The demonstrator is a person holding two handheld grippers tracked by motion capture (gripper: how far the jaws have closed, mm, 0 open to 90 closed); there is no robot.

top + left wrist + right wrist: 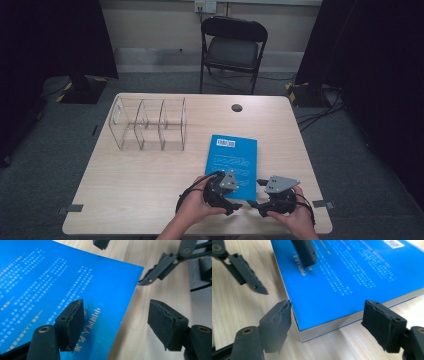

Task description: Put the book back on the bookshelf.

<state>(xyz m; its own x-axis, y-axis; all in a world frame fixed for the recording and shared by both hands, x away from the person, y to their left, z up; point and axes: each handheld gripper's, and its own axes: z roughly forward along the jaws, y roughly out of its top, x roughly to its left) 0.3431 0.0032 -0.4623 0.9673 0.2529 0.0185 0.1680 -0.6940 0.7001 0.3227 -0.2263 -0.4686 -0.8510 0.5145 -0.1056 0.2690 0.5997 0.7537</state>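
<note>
The white print on the one blue book [231, 162] is too blurry to read, only a barcode sticker shows at its far end, and it lies flat on the desk [140, 200] near-right of one clear three-slot organizer [148, 124], with left gripper [231, 207] and right gripper [256, 206] both gaping at its near edge, gripping nothing.

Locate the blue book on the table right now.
In the high view the blue book lies flat right of centre, right of the clear organizer, its near edge at both grippers.
</note>
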